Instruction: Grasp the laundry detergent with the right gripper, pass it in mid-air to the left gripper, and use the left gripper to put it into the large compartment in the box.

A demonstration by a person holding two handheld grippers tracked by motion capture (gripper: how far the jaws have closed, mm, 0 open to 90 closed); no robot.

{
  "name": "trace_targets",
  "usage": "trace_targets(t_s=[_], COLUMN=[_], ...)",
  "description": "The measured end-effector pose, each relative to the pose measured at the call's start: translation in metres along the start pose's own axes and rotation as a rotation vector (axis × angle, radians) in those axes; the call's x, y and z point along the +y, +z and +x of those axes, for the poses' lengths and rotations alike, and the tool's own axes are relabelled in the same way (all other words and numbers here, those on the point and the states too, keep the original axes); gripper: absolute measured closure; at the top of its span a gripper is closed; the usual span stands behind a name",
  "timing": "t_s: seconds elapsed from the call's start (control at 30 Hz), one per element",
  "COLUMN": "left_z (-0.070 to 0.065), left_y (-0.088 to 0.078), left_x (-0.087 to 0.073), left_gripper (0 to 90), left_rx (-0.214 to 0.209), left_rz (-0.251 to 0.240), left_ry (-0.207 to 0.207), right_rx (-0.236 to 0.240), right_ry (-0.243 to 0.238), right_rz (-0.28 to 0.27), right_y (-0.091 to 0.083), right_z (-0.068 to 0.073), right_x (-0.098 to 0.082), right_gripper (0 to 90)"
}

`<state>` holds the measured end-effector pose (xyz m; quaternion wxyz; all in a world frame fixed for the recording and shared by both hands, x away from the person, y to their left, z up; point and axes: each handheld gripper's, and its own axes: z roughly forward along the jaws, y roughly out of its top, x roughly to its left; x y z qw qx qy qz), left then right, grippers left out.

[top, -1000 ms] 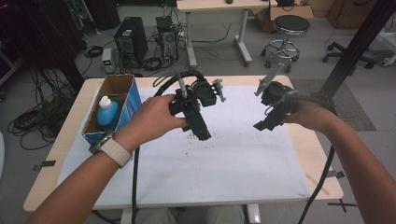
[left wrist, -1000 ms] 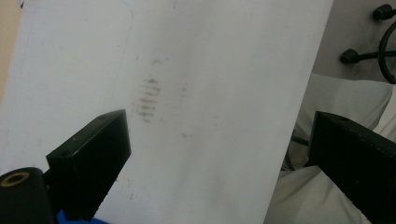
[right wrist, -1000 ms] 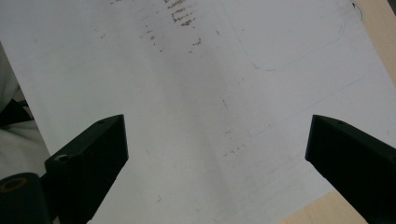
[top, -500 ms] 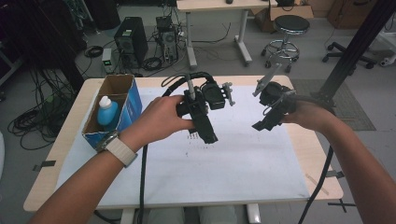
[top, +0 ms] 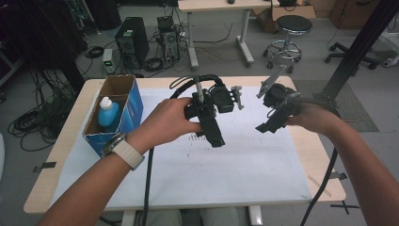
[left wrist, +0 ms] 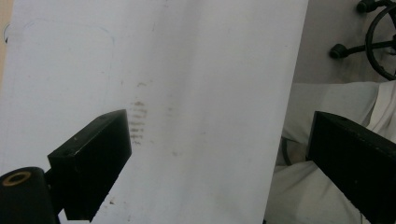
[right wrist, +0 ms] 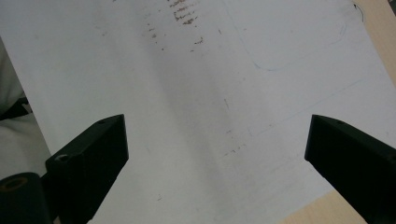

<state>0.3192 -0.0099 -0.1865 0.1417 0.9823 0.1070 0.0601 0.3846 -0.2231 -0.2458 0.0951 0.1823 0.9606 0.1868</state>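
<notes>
Both of your grippers hang in the air above the white sheet (top: 197,174), and both hold nothing: the jaws of the left gripper (top: 217,139) are spread wide, and the jaws of the right gripper (top: 263,127) are spread wide too, with only bare paper and some dark scuff marks (left wrist: 137,122) between them in the gripper views. The nearest thing to take is the bottle (top: 108,113) with the white cap, which stands upright inside the open blue box (top: 134,106) at the far left part of the table (top: 70,136). It lies to the left of your left gripper, behind your left hand (top: 169,121), and well apart from the right one. So the left arm is the nearer. Because its long axis is vertical, I think you must come from above to it.
</notes>
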Motion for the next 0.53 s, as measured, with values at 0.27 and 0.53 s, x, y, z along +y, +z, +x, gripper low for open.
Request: trace_targets(t_s=[0.27, 0.53], left_z=[0.0015, 0.0041], left_y=[0.0018, 0.0023], left_x=[0.0004, 0.0001], left_gripper=[7.3, 7.6], left_rx=[-0.002, -0.007], left_rz=[0.000, 0.005], left_ry=[-0.010, -0.006], right_rx=[0.005, 0.005], right_ry=[0.000, 0.006], right_rz=[0.006, 0.007], right_y=[0.0033, 0.0038], right_z=[0.0008, -0.0001], right_x=[-0.0012, -0.0031], right_gripper=[5.8, 5.8])
